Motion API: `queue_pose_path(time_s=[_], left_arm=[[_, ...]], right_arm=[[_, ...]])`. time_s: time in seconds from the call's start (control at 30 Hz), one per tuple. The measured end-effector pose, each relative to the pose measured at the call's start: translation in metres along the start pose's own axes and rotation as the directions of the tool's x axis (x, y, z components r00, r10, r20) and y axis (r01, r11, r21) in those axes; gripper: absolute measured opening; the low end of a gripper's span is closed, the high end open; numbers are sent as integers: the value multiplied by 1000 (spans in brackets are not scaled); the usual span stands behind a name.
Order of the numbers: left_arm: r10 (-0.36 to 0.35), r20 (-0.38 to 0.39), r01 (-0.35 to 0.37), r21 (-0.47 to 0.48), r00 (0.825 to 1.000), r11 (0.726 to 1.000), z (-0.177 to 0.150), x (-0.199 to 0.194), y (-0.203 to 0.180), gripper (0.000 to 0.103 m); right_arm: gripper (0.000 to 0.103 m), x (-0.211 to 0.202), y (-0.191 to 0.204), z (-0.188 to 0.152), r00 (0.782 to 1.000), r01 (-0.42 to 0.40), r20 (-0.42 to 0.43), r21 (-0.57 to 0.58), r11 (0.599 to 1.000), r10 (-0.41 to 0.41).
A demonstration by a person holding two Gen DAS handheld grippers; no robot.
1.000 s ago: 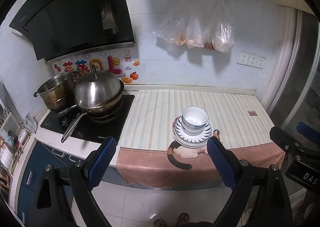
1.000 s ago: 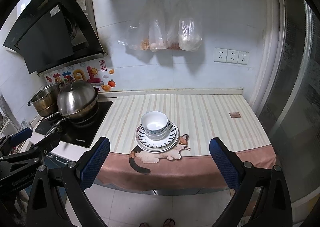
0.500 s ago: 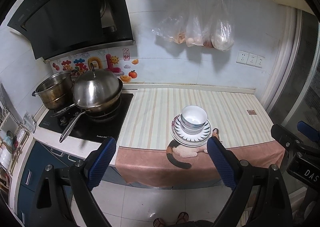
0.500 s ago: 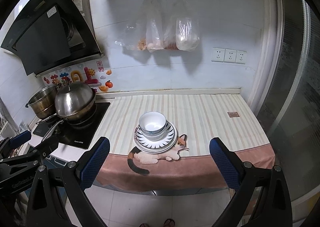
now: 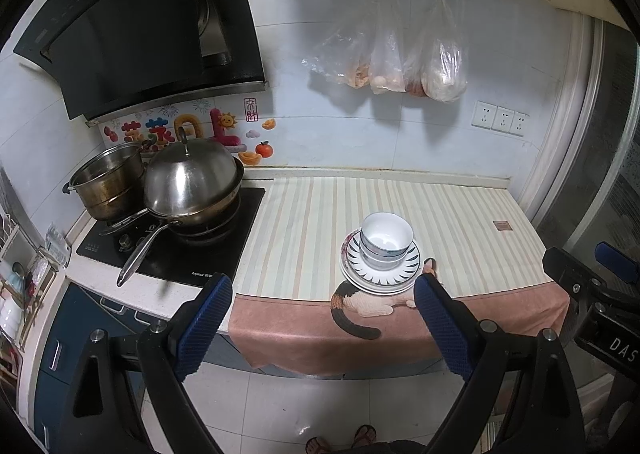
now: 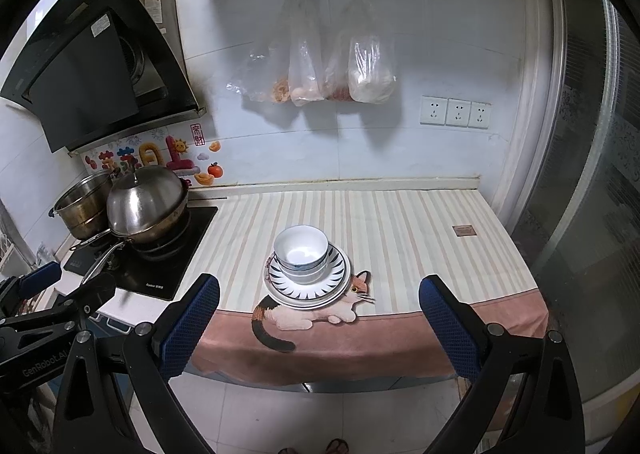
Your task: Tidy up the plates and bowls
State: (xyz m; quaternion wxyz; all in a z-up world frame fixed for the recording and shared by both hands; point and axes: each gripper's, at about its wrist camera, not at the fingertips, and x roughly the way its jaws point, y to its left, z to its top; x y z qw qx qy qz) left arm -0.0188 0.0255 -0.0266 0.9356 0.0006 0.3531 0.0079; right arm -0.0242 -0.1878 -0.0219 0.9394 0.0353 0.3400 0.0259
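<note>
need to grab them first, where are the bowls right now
In both views the stacked bowls sit on the plates near the counter's front edge, above the cat picture, right of the stove.

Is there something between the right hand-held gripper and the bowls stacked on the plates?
Nothing visible does. The right hand-held gripper is open and held off the counter's front edge, and only bare striped cloth and its cat print lie before the stacked bowls on the plates. The wok stands far to the left.
</note>
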Motion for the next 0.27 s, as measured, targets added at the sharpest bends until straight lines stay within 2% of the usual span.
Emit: queue_pose_path(time_s=[0.27], left_arm=[[-2, 3, 2, -3, 1000, 1000, 1, 1, 0, 93]], right_arm=[[102, 0, -1, 2, 1000, 2, 1, 3, 1000, -2]])
